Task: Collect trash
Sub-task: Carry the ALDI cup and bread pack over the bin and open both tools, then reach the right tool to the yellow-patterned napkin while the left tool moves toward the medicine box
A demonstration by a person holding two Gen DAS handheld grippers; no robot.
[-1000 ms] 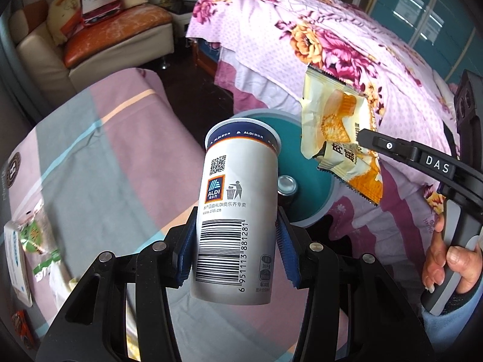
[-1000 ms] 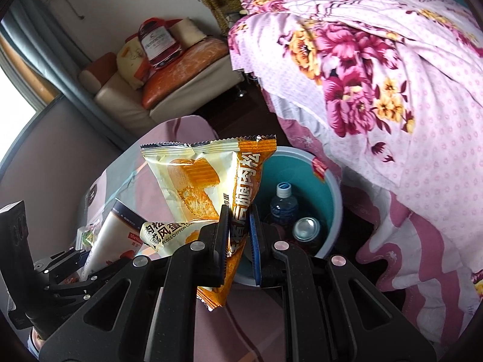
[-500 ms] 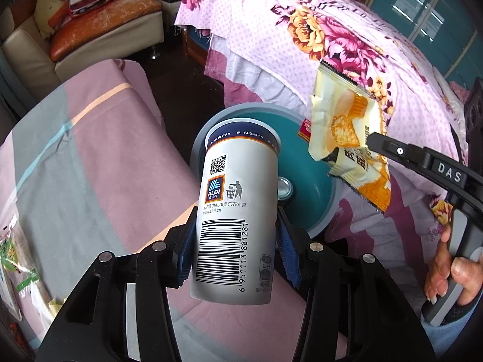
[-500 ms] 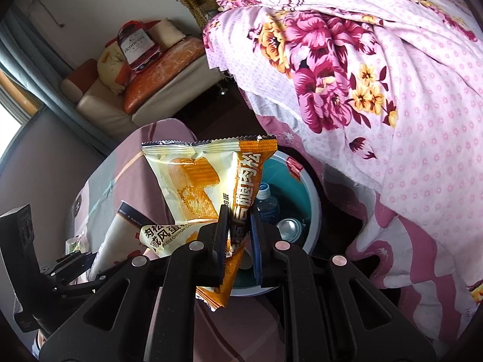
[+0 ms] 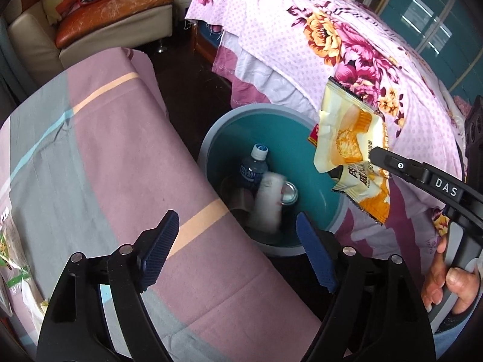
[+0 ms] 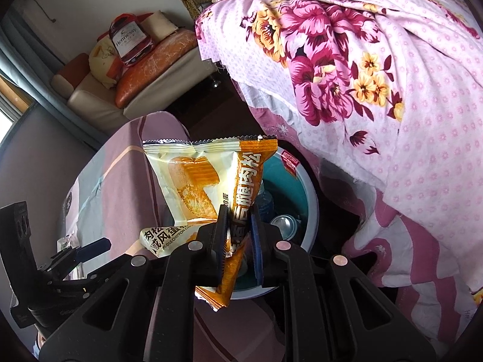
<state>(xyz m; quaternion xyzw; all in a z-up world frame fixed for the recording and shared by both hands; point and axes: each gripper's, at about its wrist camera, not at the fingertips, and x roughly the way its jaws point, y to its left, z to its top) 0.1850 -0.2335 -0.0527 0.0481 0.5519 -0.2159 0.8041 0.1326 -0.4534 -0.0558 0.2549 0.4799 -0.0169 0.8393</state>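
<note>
Left wrist view: the left gripper (image 5: pixel 237 246) has just been opening; its jaws now stand wide apart with nothing between them. Directly ahead of and below the fingertips sits the teal bin (image 5: pixel 338 214), mouth up, wedged between the striped cloth (image 5: pixel 99 163) on the gripper's left and the floral bedspread (image 5: pixel 317 39) beyond it. Inside the bin: a dark plastic bottle (image 5: pixel 253 170) with a white cap, a can (image 5: pixel 289 192) end-on, and a blurred white cylinder, probably the paper cup (image 5: pixel 267 205) in mid-fall, though the smear makes that uncertain. So the cup counts as delivered. Off to the right and slightly above the bin rim, the right gripper (image 5: pixel 372 158) holds the snack wrapper (image 5: pixel 347 150); a hand (image 5: pixel 446 283) grips its handle. At the far left edge, more packets (image 5: pixel 7 259) lie on the cloth, apparently not yet collected. Right wrist view: the right gripper (image 6: pixel 237 229) is pressed together on the wrapper (image 6: pixel 205 181), pinching its lower orange part, the bag standing upright beyond the fingertips. The bin (image 6: pixel 311 199) lies just past and below the wrapper, which is not yet released. Remaining: drop the wrapper, then fetch the leftover packets.
</note>
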